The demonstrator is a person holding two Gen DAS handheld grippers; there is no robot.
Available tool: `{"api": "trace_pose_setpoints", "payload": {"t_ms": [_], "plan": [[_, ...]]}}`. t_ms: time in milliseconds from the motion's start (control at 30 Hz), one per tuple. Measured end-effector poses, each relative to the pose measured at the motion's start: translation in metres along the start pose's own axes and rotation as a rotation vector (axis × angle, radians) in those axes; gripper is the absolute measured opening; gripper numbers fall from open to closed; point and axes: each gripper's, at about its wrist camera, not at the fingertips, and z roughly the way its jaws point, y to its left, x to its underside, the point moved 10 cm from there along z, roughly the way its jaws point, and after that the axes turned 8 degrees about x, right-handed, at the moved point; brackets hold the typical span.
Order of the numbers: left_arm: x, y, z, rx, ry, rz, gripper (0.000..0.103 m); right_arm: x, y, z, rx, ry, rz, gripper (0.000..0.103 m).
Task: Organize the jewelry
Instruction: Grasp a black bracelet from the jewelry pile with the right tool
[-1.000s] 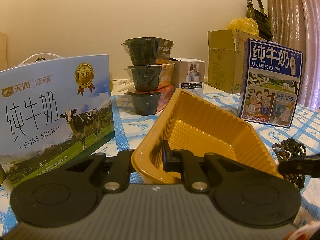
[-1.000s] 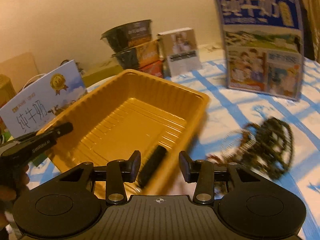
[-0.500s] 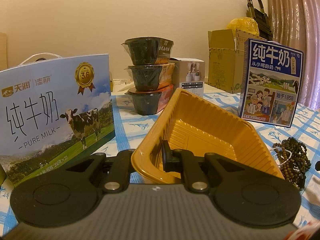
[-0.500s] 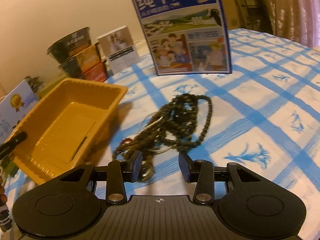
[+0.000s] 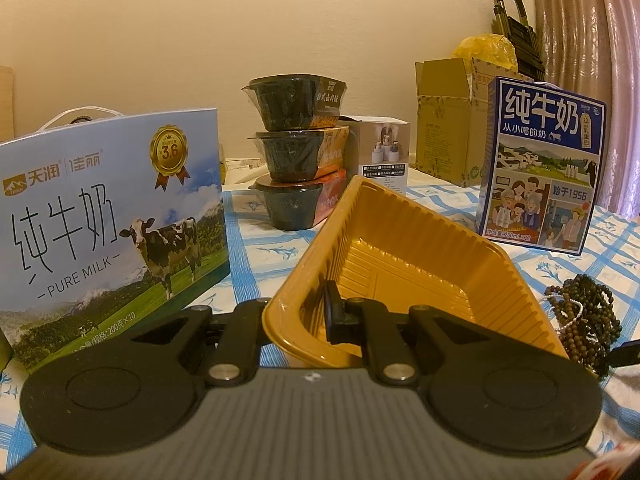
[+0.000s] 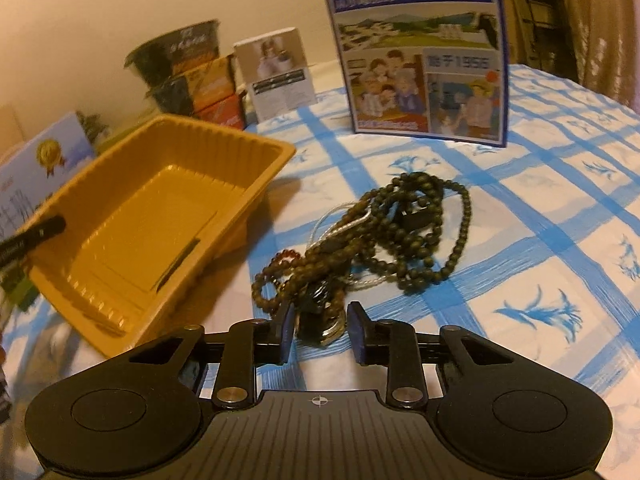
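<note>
Two grippers work over the checked counter. Left gripper pinches the near rim of the yellow tray, its jaws nearly together on the wall. Right gripper is closing, its jaws either side of the near end of the bead tangle, which lies just ahead, right of the tray.

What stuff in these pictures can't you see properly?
- Right wrist view: the near end of the bead pile sits between the closing right gripper; whether the pads touch it is unclear.
- Left wrist view: the left gripper clamps the yellow tray and hides its near floor.
- Right wrist view: the blue milk carton is cut off at the top edge.
- Right wrist view: the thin dark thing in the tray is too blurred to name.
</note>
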Motion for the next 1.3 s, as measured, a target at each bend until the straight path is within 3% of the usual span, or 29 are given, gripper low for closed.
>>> {"api": "trace_pose_setpoints", "payload": {"t_ms": [333,467,667,867,1100,1300], "plan": [[0.0,0.0,0.0,0.0,0.0,0.0,0.012,0.004,0.006,0.015,0.026,0.004,-0.039,0.025],[0.0,0.0,0.0,0.001,0.0,0.002,0.012,0.004,0.005,0.017,0.031,-0.005,-0.034,0.018],[0.0,0.0,0.0,0.001,0.0,0.001,0.012,0.004,-0.005,0.004,0.051,-0.021,-0.03,0.017],[0.0,0.0,0.0,0.0,0.0,0.001,0.012,0.01,-0.026,-0.021,0.056,0.019,-0.001,0.017],[0.0,0.0,0.001,0.0,0.0,0.002,0.012,0.008,-0.049,-0.057,0.009,0.055,0.106,0.016],[0.0,0.0,0.001,0.0,0.0,0.002,0.012,0.002,-0.061,-0.076,-0.089,0.072,0.272,0.016]]}}
